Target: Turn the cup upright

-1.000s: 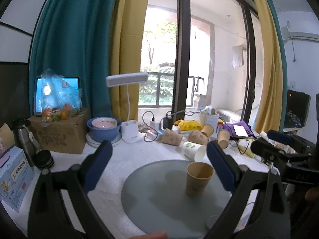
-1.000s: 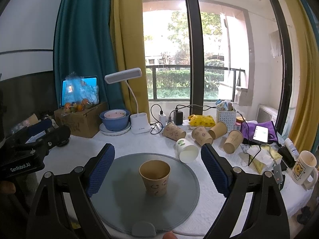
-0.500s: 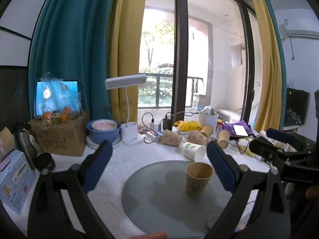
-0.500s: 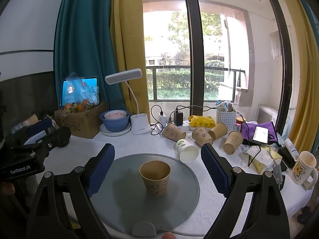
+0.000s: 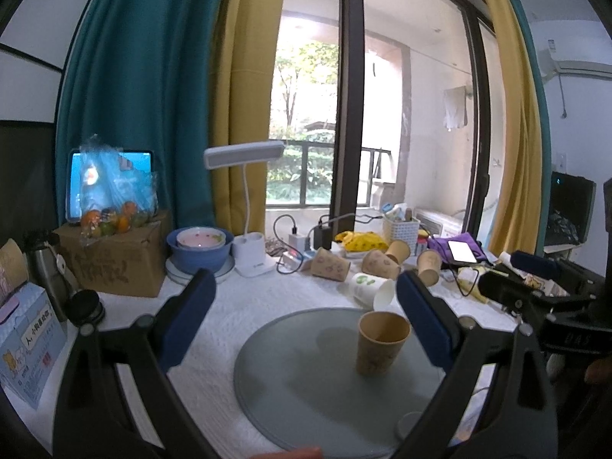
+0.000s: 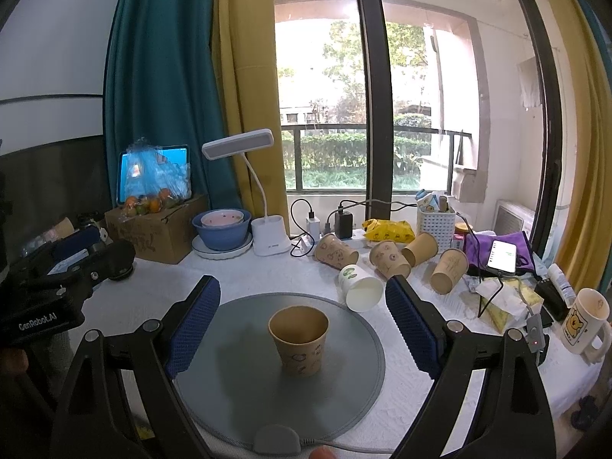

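A white textured cloth covers the table [image 6: 248, 275]; near its front edge lies a round, smooth grey mat [image 6: 237, 367]. A brown paper cup [image 6: 299, 340] stands upright on it, empty inside. Both the left hand-held gripper [image 5: 306, 321] and right hand-held gripper [image 6: 302, 323] are spread wide, grasping nothing.

We see a brown paper cup [image 6: 299, 340] with a matt, printed wall, standing on a smooth grey round mat [image 6: 237, 375] that looks like soft plastic or silicone. The counter [image 6: 244, 275] wears a white cloth with a rough, quilted weave. Our fingers [image 6: 193, 321] carry blue pads with a fine knobbly texture on matt black plastic frames. Behind, a glossy ceramic mug [image 6: 583, 321], a matt cardboard box [image 6: 160, 235] and a smooth white plastic lamp [image 6: 267, 239].
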A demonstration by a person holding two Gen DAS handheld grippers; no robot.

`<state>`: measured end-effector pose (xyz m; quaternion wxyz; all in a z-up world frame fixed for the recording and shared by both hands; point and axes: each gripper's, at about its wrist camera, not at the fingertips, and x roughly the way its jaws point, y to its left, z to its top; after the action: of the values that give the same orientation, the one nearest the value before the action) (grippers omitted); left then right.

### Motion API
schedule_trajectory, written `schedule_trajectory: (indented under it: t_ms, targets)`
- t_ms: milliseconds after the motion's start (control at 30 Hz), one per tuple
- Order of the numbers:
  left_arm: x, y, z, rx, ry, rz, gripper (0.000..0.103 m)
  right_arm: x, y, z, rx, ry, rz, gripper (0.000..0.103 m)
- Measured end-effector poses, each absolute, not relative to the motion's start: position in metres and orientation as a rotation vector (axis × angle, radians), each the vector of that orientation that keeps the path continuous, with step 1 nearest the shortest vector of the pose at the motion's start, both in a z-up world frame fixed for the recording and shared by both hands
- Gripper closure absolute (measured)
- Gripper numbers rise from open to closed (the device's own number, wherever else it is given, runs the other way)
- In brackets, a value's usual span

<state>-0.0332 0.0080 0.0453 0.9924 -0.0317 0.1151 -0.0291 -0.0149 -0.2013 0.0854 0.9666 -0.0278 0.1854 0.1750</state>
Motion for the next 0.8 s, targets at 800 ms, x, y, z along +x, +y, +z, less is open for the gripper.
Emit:
schedule_trajectory:
  t_ms: [800]
  targets:
    - [-0.0329, 0.0086, 0.0419, -0.069, 0.238, -0.058, 0.007, -0.0156, -0.1981, 0.0818, -0.057, 0.38, 0.358, 0.013]
